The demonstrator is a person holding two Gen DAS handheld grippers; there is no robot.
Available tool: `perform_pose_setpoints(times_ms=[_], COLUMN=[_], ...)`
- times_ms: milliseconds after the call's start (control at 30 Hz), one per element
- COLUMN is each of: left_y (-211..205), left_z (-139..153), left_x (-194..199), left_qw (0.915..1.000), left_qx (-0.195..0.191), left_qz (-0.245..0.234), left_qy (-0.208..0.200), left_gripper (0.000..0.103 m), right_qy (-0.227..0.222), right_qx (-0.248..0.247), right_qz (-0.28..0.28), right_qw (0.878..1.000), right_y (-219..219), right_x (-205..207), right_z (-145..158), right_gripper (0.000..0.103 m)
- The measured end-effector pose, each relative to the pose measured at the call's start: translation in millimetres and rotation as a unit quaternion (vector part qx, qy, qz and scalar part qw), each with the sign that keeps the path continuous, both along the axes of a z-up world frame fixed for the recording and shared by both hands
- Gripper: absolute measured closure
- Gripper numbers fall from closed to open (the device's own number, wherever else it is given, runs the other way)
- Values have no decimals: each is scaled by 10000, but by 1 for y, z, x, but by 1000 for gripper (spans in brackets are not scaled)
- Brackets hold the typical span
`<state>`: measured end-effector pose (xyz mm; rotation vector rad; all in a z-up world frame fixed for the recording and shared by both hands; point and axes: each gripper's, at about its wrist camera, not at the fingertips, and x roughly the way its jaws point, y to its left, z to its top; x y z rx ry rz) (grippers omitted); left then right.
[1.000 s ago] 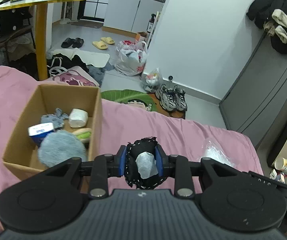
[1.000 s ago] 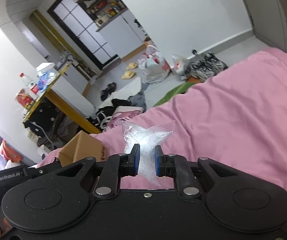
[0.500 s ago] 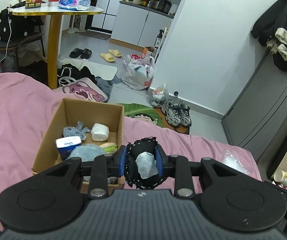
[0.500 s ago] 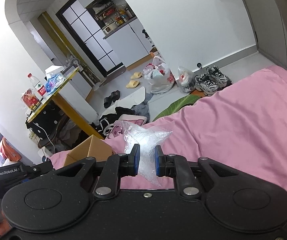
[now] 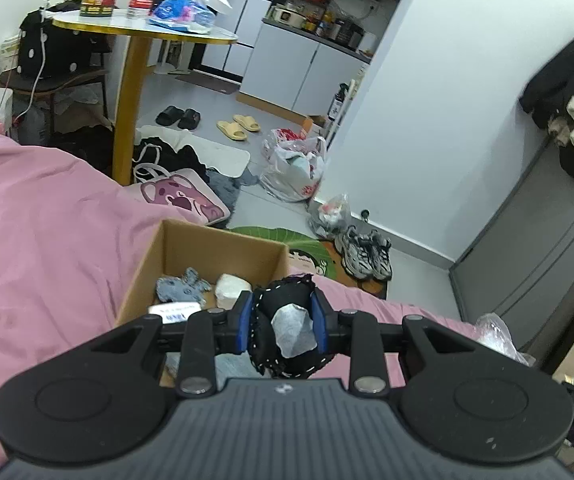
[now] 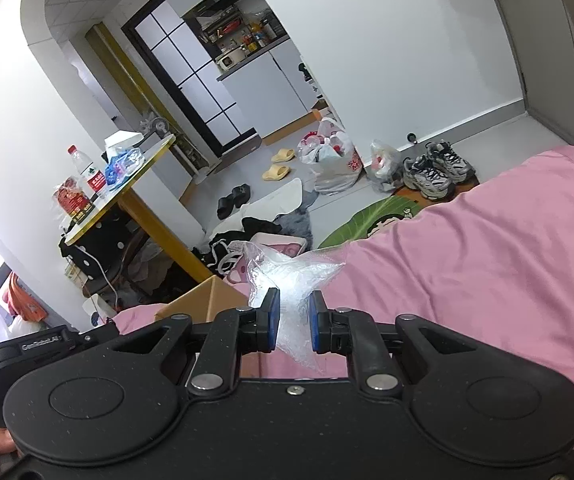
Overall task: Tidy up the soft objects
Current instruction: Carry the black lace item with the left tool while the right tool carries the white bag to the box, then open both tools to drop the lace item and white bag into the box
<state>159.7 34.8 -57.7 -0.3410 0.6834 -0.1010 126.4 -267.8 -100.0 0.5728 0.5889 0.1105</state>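
A pink bedspread [image 5: 47, 248] covers the bed in a cluttered room, and an open cardboard box [image 5: 191, 252] sits on it. The left gripper [image 5: 283, 322] hangs just above the box's near right corner, its fingers clamped on a black stitched cloth bundle [image 5: 283, 304]. The right gripper [image 6: 291, 320] pinches a crumpled clear plastic bag [image 6: 287, 276] over the bedspread, with the box off to its left.
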Motion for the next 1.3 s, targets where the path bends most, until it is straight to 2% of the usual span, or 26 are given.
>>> perform_pose_setpoints(times_ms=[167, 600, 900, 1033, 1200, 1300], left_y=[18, 58, 72, 75, 81, 82], left_z=[-7, -33, -48, -52, -53, -55], left_x=[8, 14, 19, 22, 23, 24], left_qw=[9997, 9957, 9920, 9904, 9882, 9877], left_qx=[-163, -506, -516, -625, -790, -764], left_qz=[183, 708, 964, 941, 1048, 1123], left_qy=[3, 329, 632, 794, 786, 773], left_gripper=[73, 72, 71, 66, 53, 51], right_qy=[-3, 181, 209, 258, 321, 351], right_qx=[-117, -413, -550, -589, -620, -631], right_qz=[114, 462, 754, 845, 928, 974], right_qw=[9999, 9979, 9954, 9943, 9932, 9926], right_y=[15, 70, 110, 123, 141, 149], right_x=[5, 27, 46, 55, 67, 75], right_z=[4, 4, 5, 3, 1, 0], right_gripper=[88, 88, 88, 88, 88, 88])
